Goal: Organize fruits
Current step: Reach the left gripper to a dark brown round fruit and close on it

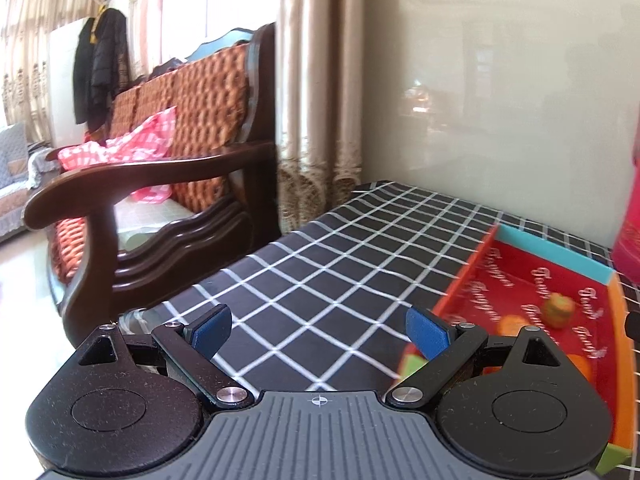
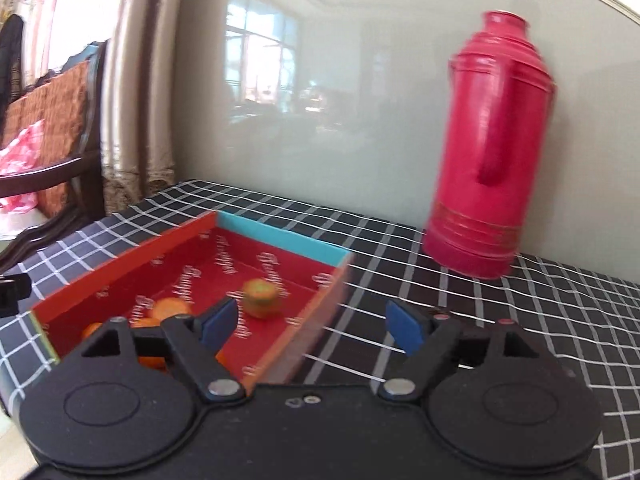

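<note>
A shallow red box (image 2: 120, 264) with orange walls and a turquoise far wall sits on the black checked tablecloth. It holds a yellow-green fruit (image 2: 260, 297) and several orange fruits (image 2: 170, 307), partly hidden behind my right gripper's left finger. My right gripper (image 2: 310, 322) is open and empty above the box's right front corner. In the left wrist view the box (image 1: 464, 276) lies to the right, with the yellow-green fruit (image 1: 559, 309) and an orange fruit (image 1: 513, 324) in it. My left gripper (image 1: 318, 326) is open and empty over the cloth, left of the box.
A tall pink thermos (image 2: 490, 152) stands at the back right against the glossy wall. A dark wooden sofa (image 1: 168, 184) with orange cushions and a pink bag (image 1: 132, 144) stands left of the table. The table's left edge (image 1: 248, 256) runs close to the sofa arm.
</note>
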Tool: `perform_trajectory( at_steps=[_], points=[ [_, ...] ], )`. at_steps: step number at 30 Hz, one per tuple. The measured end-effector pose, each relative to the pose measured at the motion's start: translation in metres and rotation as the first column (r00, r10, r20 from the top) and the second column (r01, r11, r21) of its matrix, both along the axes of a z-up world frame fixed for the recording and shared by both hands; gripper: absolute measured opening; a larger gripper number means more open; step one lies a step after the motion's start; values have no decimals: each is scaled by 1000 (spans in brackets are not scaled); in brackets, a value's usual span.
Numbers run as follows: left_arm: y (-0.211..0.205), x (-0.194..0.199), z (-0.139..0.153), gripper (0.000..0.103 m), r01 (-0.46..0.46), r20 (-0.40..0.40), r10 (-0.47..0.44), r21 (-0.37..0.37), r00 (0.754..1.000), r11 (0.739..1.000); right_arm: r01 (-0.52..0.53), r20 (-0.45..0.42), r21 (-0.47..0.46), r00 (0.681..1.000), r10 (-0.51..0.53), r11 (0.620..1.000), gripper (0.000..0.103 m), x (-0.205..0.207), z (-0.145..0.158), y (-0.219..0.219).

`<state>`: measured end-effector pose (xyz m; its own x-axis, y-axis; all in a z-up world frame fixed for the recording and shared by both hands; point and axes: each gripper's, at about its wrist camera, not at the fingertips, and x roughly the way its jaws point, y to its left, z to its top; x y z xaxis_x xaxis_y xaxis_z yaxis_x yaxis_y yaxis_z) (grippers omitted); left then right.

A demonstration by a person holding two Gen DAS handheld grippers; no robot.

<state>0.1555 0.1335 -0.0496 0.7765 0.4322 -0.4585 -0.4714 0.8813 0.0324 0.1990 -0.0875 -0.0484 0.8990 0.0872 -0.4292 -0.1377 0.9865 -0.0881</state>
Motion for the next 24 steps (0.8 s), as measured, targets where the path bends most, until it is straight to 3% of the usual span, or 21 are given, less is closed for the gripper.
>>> perform_trajectory(
  at_steps=[7, 13, 18, 20, 24],
  points=[
    [-49, 8, 7, 93, 122, 27, -123, 37, 992, 992, 144, -9, -38, 989, -145, 989, 81, -7, -4, -45],
    [-97, 13, 9, 93, 252, 46, -255, 57, 966, 966, 292, -21, -40, 956, -293, 955, 84, -15, -8, -92],
    [-141, 12, 10, 94, 363, 66, -370, 104, 926, 926, 413, -15, -44, 910, -414, 910, 87, -23, -13, -129],
    [-158, 15, 8, 94, 408, 53, -416, 120, 908, 905, 473, -5, -51, 881, -473, 880, 96, -28, -16, -143],
    [-189, 25, 2, 94, 487, 14, -493, 135, 870, 863, 542, -3, -50, 840, -543, 839, 96, -35, -21, -167]
  ],
)
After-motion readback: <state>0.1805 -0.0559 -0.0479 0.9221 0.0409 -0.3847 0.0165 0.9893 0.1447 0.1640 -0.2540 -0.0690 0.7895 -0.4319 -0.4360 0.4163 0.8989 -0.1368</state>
